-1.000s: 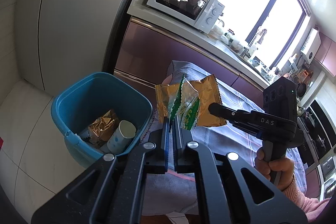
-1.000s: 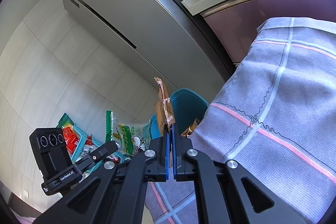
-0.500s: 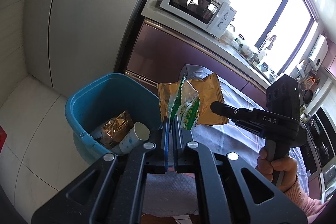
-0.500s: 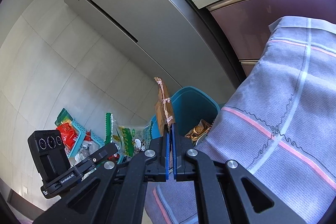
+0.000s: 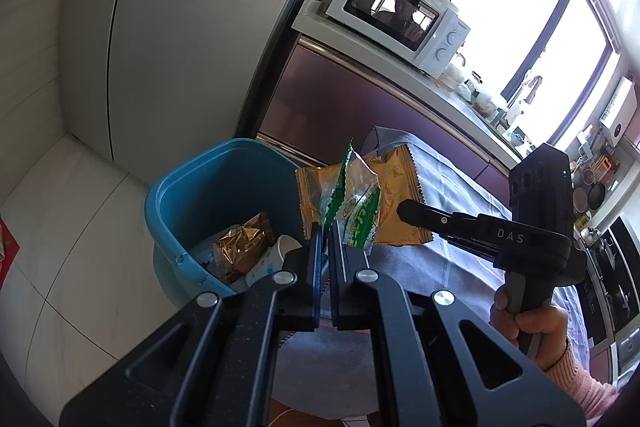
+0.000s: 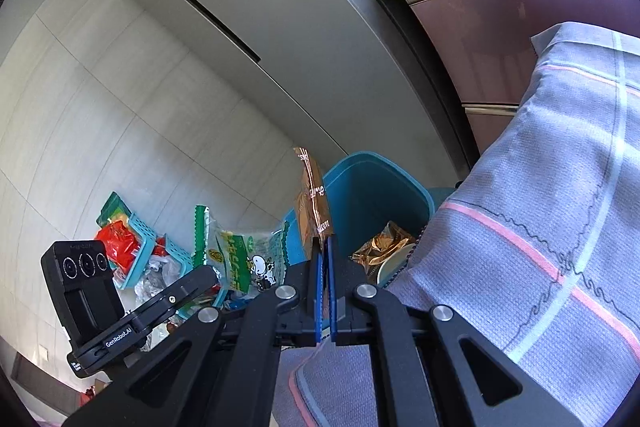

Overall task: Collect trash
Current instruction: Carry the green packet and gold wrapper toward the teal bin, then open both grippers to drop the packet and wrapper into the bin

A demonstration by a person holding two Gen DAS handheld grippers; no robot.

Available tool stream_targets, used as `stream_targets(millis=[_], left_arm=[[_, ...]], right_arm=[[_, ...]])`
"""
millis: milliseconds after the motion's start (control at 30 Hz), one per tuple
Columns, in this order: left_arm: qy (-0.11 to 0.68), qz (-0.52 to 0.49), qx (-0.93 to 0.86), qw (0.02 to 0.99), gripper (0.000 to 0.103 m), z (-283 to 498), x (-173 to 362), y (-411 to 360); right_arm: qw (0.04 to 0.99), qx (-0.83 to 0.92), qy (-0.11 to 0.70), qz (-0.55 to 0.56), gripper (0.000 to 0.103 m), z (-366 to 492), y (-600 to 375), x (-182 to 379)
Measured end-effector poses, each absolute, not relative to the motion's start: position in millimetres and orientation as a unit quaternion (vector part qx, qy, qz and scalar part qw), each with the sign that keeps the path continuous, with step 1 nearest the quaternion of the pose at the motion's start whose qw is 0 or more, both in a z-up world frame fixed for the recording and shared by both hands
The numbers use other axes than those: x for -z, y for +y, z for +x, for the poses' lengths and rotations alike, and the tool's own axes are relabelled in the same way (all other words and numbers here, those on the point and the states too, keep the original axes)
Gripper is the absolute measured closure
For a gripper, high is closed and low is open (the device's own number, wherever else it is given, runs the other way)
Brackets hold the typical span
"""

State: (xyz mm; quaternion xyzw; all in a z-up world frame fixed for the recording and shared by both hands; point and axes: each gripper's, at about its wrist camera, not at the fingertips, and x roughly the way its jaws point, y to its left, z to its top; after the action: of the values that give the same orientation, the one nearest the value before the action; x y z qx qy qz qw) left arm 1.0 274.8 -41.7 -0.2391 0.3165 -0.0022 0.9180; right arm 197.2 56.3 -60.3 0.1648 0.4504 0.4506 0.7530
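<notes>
1. Left wrist view: the left gripper point(image 5: 328, 227) is pinching a green-and-white wrapper point(image 5: 356, 203), its jaws clamped on the lower edge.
2. Just behind it, the right gripper point(image 5: 404, 207) is gripping an orange wrapper point(image 5: 396, 195), jaws closed on it.
3. Both wrappers are hanging beside the blue bin point(image 5: 192, 195), at the edge of the striped grey cloth point(image 5: 452, 267).
4. A gold wrapper point(image 5: 240, 247) and a paper cup point(image 5: 272, 259) are lying in the bin.

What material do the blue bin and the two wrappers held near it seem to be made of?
Blue bin: likely moulded plastic, smooth, with a slight sheen on its rolled rim. Green-and-white wrapper: thin, partly see-through plastic film, crinkled, zigzag edge. Orange wrapper: probably printed plastic or foil film, glossy, serrated edges.
</notes>
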Motion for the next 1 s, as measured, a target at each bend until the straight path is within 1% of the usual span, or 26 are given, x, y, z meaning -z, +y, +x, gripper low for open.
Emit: stream_targets(millis=[400,833,867,900,933,1000], left_arm=[[0.329,-0.252,-0.027,0.91,0.1,5,58,293],[0.362,-0.266,-0.051,0.892,0.099,21,91,309],[0.365,-0.266,-0.054,0.891,0.098,24,93,309],[0.367,-0.267,-0.056,0.889,0.095,25,96,311],[0.369,-0.271,-0.056,0.887,0.086,26,99,312],[0.374,-0.276,-0.054,0.884,0.078,31,106,314]], right_arm=[[0.751,-0.447,0.464,0.142,0.101,207,81,65],[0.745,-0.434,0.496,0.105,0.1,213,120,82],[0.745,-0.433,0.498,0.103,0.099,214,123,83],[0.745,-0.43,0.499,0.099,0.098,214,126,84],[0.746,-0.427,0.5,0.098,0.096,213,129,85],[0.747,-0.425,0.502,0.096,0.093,213,132,86]])
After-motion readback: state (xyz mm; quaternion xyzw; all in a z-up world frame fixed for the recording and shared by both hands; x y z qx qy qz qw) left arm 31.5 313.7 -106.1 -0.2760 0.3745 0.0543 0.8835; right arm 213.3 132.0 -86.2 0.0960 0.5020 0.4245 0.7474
